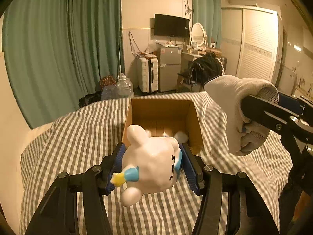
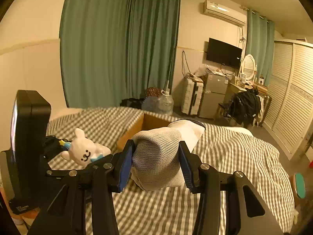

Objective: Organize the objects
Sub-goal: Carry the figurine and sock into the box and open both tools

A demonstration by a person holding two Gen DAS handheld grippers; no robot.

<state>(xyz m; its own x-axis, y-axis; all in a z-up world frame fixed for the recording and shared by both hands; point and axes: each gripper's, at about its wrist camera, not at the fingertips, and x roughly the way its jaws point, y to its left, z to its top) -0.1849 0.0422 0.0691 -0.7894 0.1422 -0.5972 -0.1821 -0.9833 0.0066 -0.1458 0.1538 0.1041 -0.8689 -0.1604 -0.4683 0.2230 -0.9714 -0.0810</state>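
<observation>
The glossy white rabbit figurine with a blue scarf and yellow star sits clamped between your left gripper's blue pads, ears pointing ahead toward the open brown cardboard box just beyond on the grey-and-white striped bedspread. Your right gripper is clamped on a bundled grey knit sock, right of the box's rim; nothing blocks either drop, though the left looks nearer.
</observation>
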